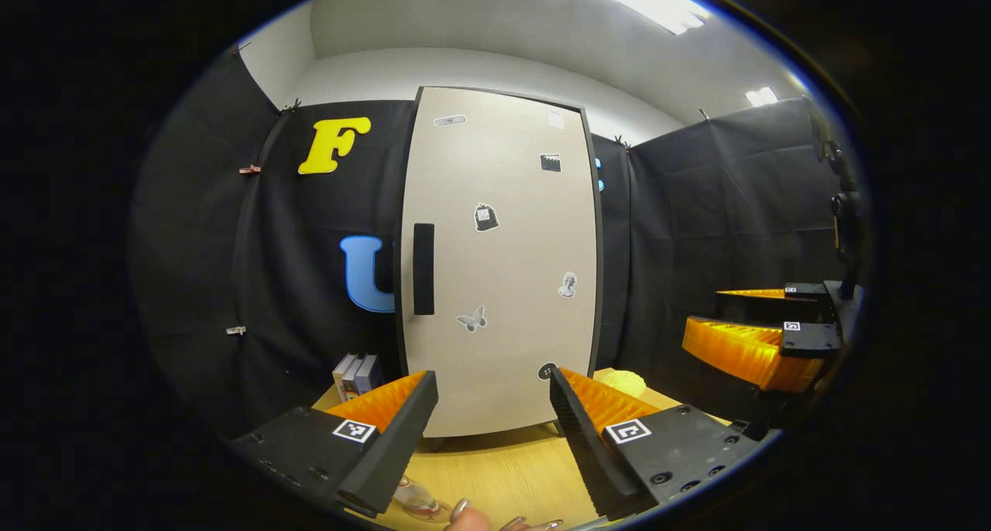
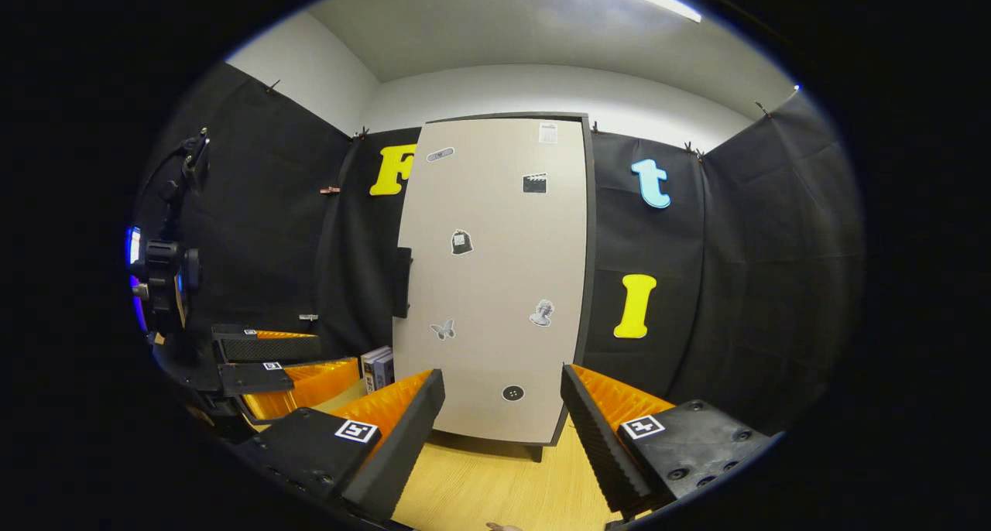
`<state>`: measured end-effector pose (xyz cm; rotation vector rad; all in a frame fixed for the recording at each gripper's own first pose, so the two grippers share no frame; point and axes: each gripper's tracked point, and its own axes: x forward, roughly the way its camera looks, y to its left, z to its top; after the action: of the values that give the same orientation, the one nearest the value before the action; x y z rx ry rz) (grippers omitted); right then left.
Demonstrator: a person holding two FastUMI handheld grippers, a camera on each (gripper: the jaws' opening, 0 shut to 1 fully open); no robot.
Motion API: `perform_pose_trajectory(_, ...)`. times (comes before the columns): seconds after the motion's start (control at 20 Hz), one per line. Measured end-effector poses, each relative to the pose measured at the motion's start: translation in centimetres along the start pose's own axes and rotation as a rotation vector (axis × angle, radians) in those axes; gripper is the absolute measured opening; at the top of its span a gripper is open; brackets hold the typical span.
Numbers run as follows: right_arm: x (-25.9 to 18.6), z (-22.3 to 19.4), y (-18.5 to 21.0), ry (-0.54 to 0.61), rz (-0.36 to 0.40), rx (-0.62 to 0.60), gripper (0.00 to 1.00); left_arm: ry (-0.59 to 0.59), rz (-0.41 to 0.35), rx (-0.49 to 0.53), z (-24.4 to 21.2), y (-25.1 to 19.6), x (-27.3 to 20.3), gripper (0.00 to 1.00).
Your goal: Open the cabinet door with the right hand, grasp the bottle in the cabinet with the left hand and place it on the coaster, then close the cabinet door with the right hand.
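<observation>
The tall beige cabinet stands on the wooden table with its door shut. Its black handle runs down the door's left edge, also seen as the handle in the right gripper view. Whatever is inside is hidden. My left gripper is open and empty, facing the door's lower part from a short way off. My right gripper is open too, facing the cabinet from farther back. A small clear round object, possibly the coaster, lies on the table by the left finger.
Several books stand left of the cabinet. A pale yellow object sits at its right foot. The right gripper hangs off to the right, the left gripper off to the left. A person's fingertips show at the bottom edge.
</observation>
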<state>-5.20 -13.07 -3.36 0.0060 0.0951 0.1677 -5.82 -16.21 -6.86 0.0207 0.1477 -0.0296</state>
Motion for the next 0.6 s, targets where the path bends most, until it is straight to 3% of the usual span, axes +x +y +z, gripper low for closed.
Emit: perform_pose_trajectory(0.6,0.09,-0.14,-0.25,0.003,-0.006,-0.008,0.98,0.002,-0.001,0.009,-0.04,-0.21,-0.04,0.92)
